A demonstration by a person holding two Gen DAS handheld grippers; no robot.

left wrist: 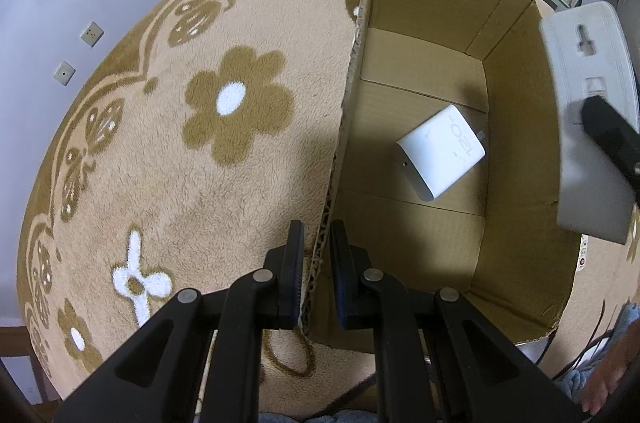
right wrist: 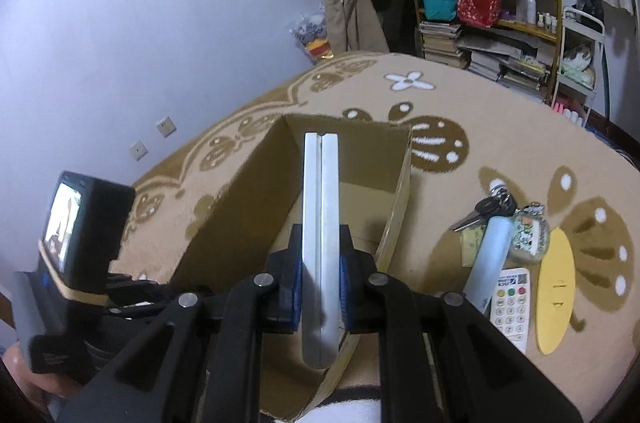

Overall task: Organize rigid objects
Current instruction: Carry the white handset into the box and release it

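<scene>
Right wrist: flat white slab (right wrist: 320,243) in tongs (right wrist: 320,287).

An open cardboard box (left wrist: 516,151) is sitting upright on the rug, its left wall pinched at the near corner. A white charger (left wrist: 440,153) marked "120W" is lying flat on the box floor, apart from the walls. A flat white power strip (right wrist: 320,243) is hanging edge-on above the box opening, clamped at its sides.

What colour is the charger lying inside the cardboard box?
White, with faint grey lettering; the charger shows best in the left wrist view.
</scene>
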